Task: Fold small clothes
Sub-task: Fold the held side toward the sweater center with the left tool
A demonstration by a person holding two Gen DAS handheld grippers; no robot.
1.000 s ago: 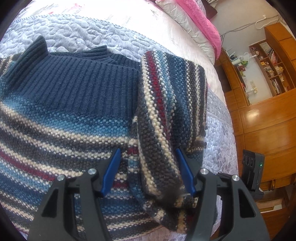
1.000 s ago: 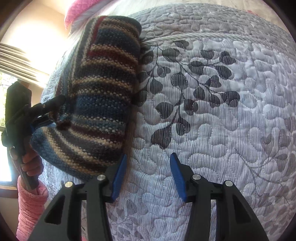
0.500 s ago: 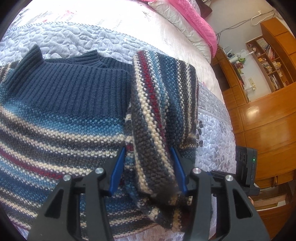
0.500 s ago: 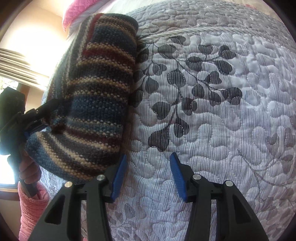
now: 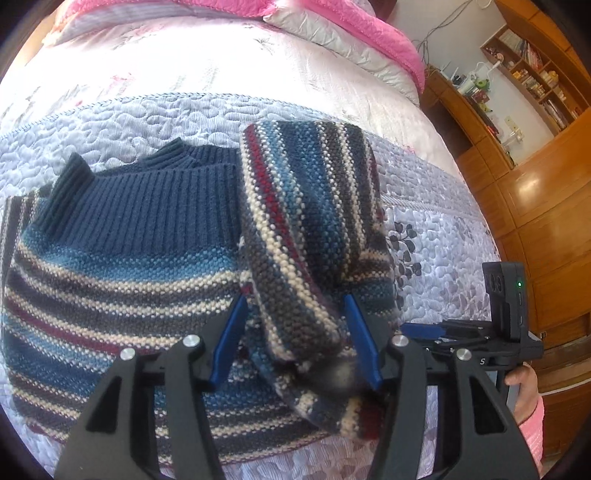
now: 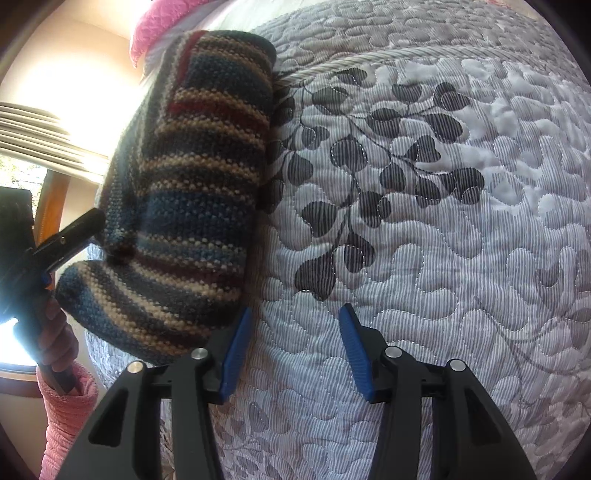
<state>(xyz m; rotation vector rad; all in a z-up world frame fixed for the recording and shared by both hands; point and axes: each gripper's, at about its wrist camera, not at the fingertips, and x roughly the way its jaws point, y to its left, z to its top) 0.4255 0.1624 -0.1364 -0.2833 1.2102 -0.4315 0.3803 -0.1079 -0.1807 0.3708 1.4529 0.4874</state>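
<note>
Left tongs [image 5: 295,339] gripping sweater sleeve [image 5: 295,258], cuff blurred, right tongs [image 6: 293,354] wide, empty.

Left gripper [image 5: 295,339] has pulled back & up w/ the striped sleeve [image 5: 310,236], so more sweater [image 5: 122,266] & pink pillow [image 5: 373,37] show. In right wrist view the sleeve sits lower, nearer the right gripper [image 6: 295,350].

Quilted grey bedspread [image 5: 140,122] with dark leaf print [image 6: 388,173], pink-edged duvet [image 5: 373,33] at the bed's head, wooden bookshelf [image 5: 532,74], window blind [image 6: 33,136]
</note>
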